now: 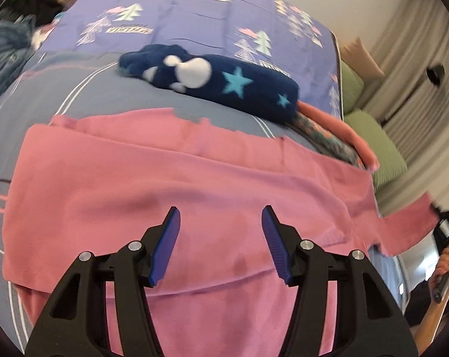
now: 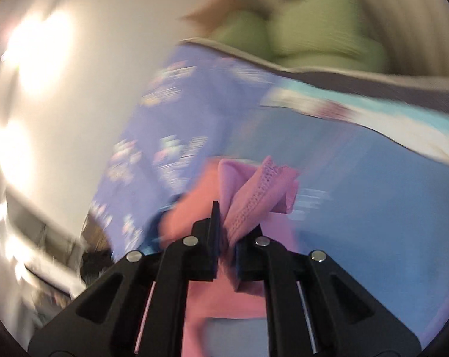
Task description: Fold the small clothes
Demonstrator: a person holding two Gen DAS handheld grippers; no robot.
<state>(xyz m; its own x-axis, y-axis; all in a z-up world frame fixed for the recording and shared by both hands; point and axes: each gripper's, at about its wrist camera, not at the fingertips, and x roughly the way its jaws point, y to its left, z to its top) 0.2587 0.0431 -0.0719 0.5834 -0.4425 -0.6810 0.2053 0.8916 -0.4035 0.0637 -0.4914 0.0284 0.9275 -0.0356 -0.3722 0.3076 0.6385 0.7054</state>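
Folding step under way, by the look of it, with a pink cloth (image 1: 180, 184) spread over the bed (image 1: 180, 15). Filling the middle of the left view from 9 o'clock across to 3 o'clock, mostly flat, with a soft crease low down near 6 o'clock. Hanging over it at 6 o'clock, the left tongs (image 1: 221, 217), wide apart, with nothing between them and no pinch on the cloth. In the blurry right view, at 6 o'clock, the right tongs (image 2: 229, 226), narrow and squeezed tight on a bunched pink corner, with the hem sticking up toward 12 o'clock. Back in the left view, at 3 o'clock, that same corner lifted off the bed and stretched out to the side, next to a hand (image 1: 444, 264) at 4 o'clock. Just past the far edge of the cloth, near 12 to 1 o'clock, a blue roll with stars (image 1: 224, 80). Beyond the bed at 2 to 3 o'clock, some green cushions (image 1: 388, 154). Next, most likely: carrying the raised corner over toward 9 o'clock and laying edge on edge. Needing a steady, tight pinch all the way, plus a press or a pinch from the left tongs to stop the rest from sliding. Best to keep the fold away from the blue roll.
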